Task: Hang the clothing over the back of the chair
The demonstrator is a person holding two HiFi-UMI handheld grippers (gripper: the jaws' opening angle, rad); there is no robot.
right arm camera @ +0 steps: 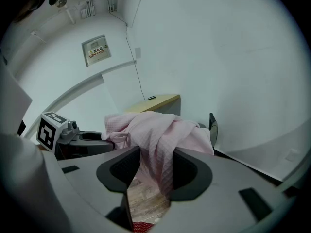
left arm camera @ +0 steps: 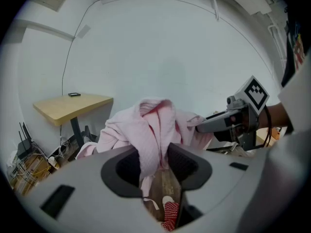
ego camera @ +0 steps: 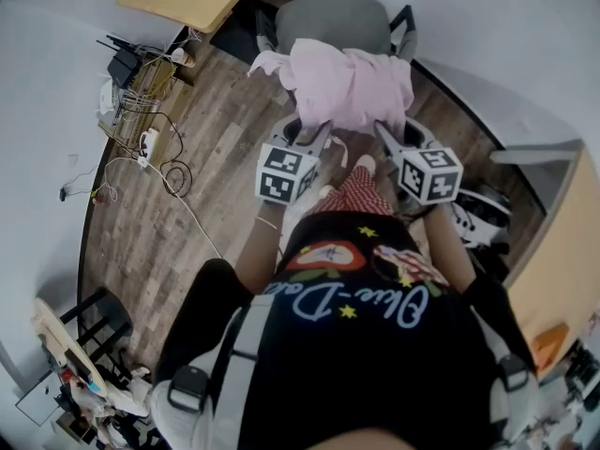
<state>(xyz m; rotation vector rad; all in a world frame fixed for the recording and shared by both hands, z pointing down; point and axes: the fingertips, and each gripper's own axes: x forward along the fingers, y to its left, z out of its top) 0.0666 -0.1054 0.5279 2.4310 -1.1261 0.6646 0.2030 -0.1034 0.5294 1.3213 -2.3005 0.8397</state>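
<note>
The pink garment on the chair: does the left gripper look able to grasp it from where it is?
Probably yes. The left gripper has its jaws apart, and a fold of the pink garment hangs right between them; nothing blocks the way.

I see the clothing [ego camera: 349, 90], a pale pink garment with a quilted, waffle-like weave, bunched and draped over the top of the chair [ego camera: 330, 19]. The chair is grey and padded and stands on the wood floor [ego camera: 216, 157] close to the wall [ego camera: 487, 26]. Loose folds hang down its near side; how far it falls behind, I can't tell.
</note>
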